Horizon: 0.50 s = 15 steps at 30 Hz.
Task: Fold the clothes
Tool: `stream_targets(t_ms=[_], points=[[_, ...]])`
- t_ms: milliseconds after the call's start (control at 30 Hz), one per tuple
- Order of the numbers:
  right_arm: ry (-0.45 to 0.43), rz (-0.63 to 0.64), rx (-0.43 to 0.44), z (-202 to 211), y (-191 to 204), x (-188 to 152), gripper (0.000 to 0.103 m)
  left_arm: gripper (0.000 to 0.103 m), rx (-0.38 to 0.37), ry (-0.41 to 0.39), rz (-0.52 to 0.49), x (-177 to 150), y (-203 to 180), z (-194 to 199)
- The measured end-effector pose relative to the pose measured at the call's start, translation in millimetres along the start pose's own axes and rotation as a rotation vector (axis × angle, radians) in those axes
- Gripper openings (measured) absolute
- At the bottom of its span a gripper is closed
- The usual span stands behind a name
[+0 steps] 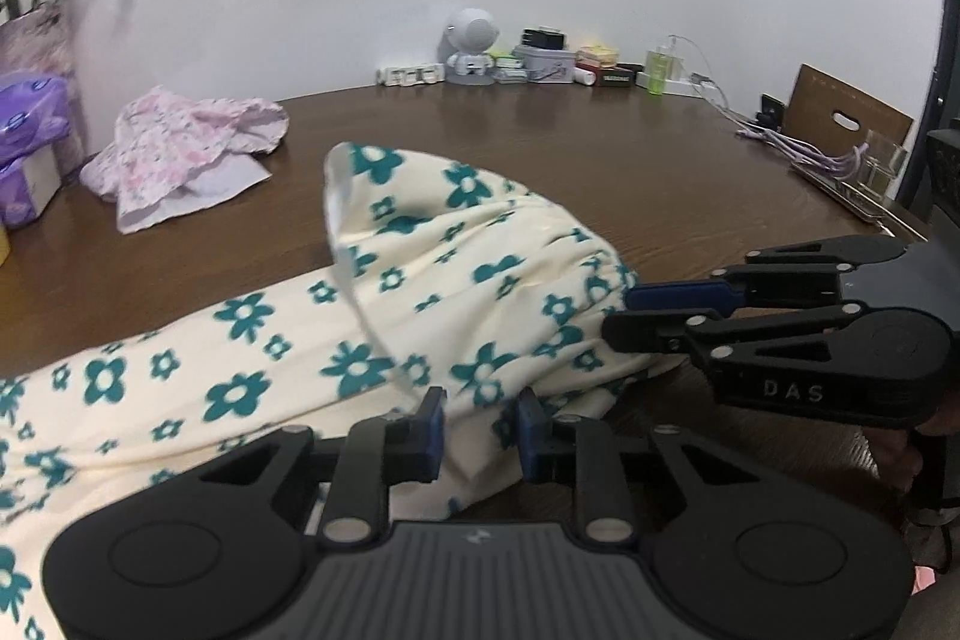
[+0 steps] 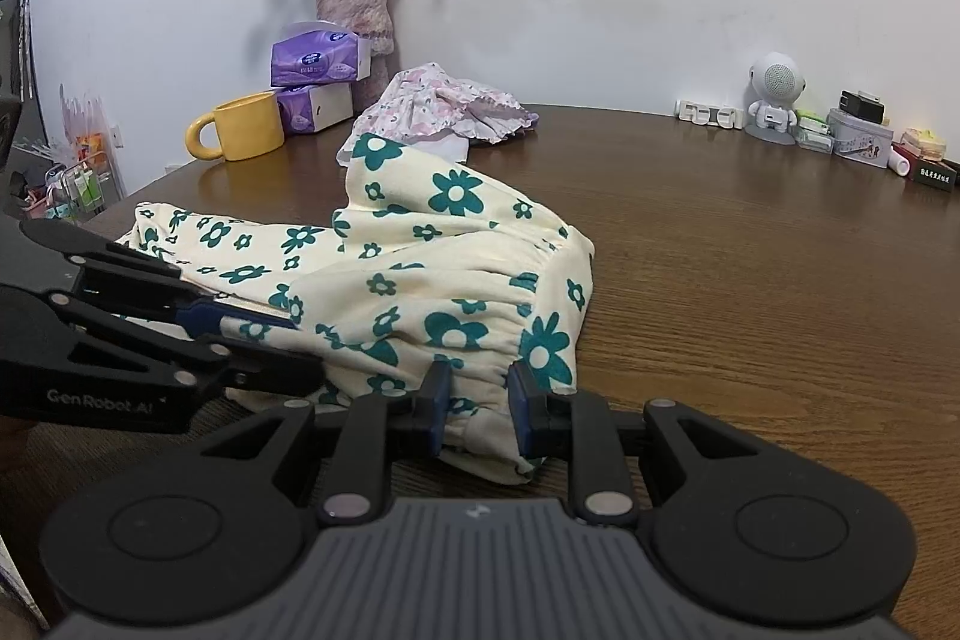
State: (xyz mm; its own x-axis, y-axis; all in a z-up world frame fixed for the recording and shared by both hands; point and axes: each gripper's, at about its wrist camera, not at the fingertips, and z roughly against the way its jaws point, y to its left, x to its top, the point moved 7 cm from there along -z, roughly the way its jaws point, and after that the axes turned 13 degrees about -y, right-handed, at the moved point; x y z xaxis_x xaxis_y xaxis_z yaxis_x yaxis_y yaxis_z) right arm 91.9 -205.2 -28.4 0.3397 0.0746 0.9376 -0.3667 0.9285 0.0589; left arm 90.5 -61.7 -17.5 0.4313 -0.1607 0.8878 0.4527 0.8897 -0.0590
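- While its blue-padded fingers pinch a fold, the left gripper [image 1: 480,427] holds the cream cotton garment with teal flowers [image 1: 420,292] (partly lifted) over the brown wooden table [image 1: 540,142].
- Right wrist view: right gripper [image 2: 479,403] pinches the gathered waistband; left gripper [image 2: 264,334] grips alongside.

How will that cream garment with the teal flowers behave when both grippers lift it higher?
The cream floral garment looks soft and floppy: it bunches and creases where the left gripper and right gripper pinch it, so it will probably sag between them. Its gathered waistband may give a firmer grip. The loose tail on the table will likely drag.
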Motion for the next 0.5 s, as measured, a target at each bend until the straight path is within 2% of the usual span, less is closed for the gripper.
stream_targets(t_ms=[500], points=[[0.0,0.004,-0.002,0.3,0.6,-0.5,0.022,0.025,0.03,-0.025,0.059,2.8,18.4,17.7]])
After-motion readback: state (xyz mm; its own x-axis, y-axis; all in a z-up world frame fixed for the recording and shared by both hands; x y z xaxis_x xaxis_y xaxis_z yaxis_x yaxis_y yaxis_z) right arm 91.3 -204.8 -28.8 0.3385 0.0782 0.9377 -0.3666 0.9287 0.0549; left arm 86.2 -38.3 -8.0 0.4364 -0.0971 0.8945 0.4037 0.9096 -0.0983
